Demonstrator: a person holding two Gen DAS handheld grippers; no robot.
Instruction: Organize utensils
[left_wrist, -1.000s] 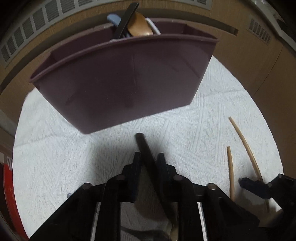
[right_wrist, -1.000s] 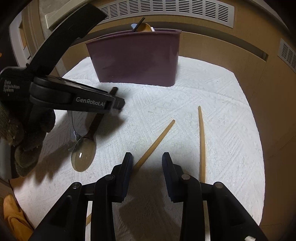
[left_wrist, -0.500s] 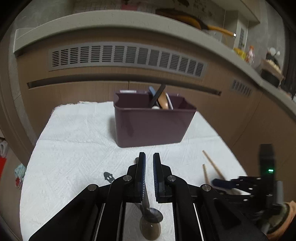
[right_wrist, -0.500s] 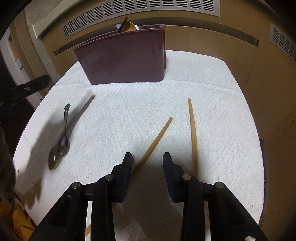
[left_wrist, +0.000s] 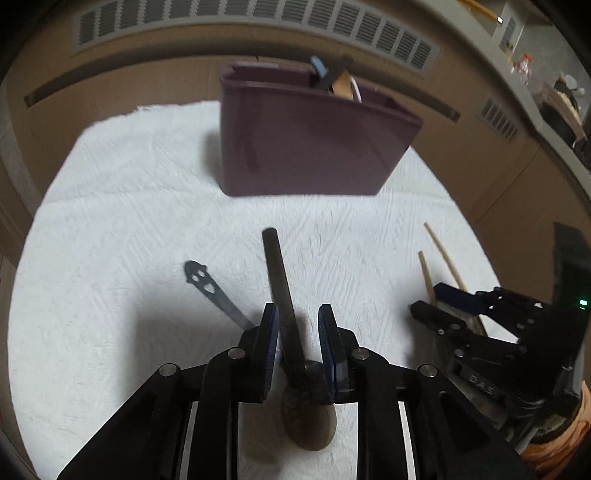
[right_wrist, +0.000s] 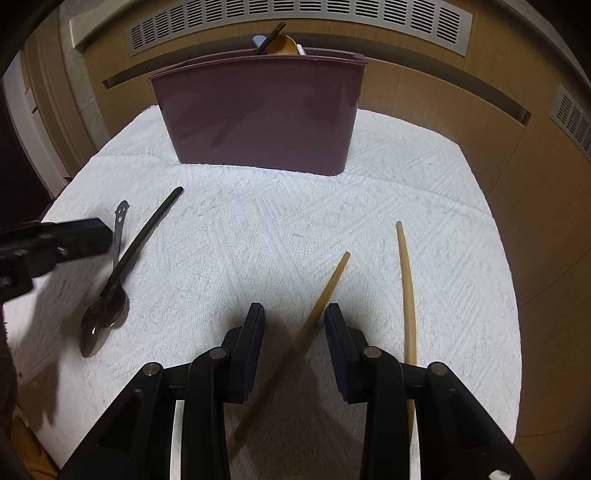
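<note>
Left wrist view: close above the bench (left_wrist: 110, 206), angled down and forward along its own fingers, facing the maroon caddy (left_wrist: 314, 147).
Right wrist view: same downward tilt, further right, facing that caddy (right_wrist: 258, 122).
Shared: white cloth, caddy, two spoons (right_wrist: 110, 295), two chopsticks (right_wrist: 406, 288).

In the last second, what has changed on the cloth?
The left gripper drew back from the purple caddy; its fingers are opening around the dark spoon, lying on the cloth beside the small spoon. The right gripper stays open astride one chopstick; the caddy is unmoved.
</note>
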